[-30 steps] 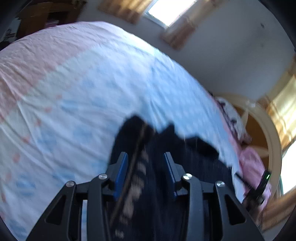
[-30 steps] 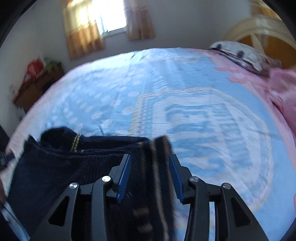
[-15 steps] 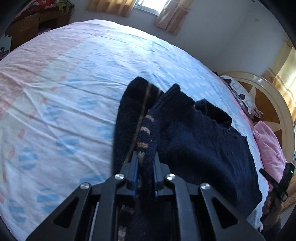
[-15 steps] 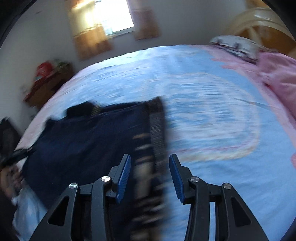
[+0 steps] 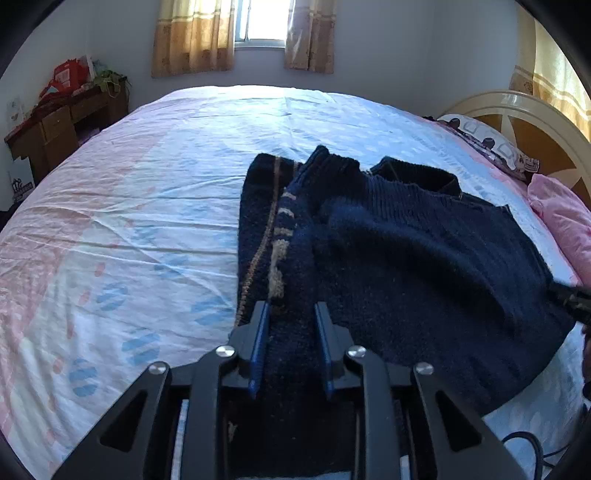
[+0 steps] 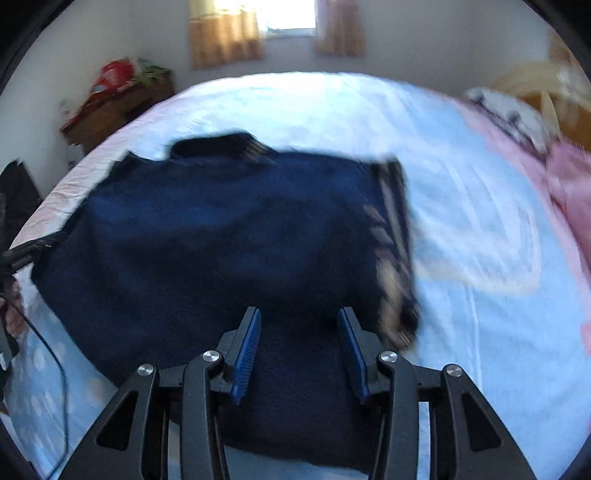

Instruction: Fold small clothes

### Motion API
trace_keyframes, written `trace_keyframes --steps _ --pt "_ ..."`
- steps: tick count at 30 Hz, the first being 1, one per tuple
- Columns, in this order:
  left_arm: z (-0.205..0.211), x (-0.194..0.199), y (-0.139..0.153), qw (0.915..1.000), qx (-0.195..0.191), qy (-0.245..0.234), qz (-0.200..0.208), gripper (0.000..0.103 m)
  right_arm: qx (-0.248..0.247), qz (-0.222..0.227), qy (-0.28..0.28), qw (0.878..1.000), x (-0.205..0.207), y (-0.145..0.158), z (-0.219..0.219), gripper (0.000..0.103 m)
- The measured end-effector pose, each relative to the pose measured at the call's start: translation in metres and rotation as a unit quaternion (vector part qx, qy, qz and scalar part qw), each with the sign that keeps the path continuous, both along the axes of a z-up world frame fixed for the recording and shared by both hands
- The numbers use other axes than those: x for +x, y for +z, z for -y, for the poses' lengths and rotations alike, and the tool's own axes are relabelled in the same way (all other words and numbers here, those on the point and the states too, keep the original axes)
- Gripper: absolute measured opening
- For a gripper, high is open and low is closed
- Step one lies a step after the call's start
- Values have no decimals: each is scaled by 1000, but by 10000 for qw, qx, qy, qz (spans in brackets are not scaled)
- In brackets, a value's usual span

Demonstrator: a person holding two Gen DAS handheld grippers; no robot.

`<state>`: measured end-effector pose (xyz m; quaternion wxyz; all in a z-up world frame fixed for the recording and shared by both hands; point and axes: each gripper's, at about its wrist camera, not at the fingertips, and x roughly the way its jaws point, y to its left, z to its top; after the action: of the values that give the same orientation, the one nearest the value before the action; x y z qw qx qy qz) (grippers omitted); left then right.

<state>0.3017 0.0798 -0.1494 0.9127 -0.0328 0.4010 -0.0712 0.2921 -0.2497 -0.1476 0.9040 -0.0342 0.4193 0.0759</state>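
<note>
Sweater (image 5: 424, 258) lies on the bed (image 5: 147, 206), toward my near edge, with bare sheet all round its far side.

From the left view I see wide free sheet beyond the sweater and on its window (image 5: 264, 20) side; the headboard (image 5: 532, 125) and pink bedding (image 5: 565, 218) bound the other side. It is dark navy knit, folded, a tan-patterned band (image 5: 280, 240) running along one edge. My left gripper (image 5: 290, 325) is partly spread, cloth between the fingers, grip unclear. My right gripper (image 6: 299, 339) is spread wide above the sweater, holding nothing; that view is blurred.
</note>
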Motion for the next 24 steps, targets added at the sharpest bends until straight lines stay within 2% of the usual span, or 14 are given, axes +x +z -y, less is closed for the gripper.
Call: trace_keyframes --steps 4,8,13,15,20,22,24 --pt "2 0 -1 9999 -8 93 55 30 382 197 768 9961 16 19 -61 44" --pt "4 -4 -2 9999 10 91 105 30 648 35 1613 9848 35 14 -132 45" --pt "3 -5 -2 9999 -46 64 102 30 469 -256 1659 9847 59 -17 -175 45" --pt "2 -6 -2 9999 -50 49 114 30 460 -219 1532 9869 64 -26 -174 45" --pt "2 -9 -1 9999 -86 40 103 31 744 -281 1344 9877 64 -17 -157 45" --pt "-1 -11 2 9998 -181 65 80 34 758 -241 1311 9882 54 -11 -145 45" --pt "-5 -17 5 9997 -215 102 86 44 606 -132 1207 9907 35 -5 -126 45"
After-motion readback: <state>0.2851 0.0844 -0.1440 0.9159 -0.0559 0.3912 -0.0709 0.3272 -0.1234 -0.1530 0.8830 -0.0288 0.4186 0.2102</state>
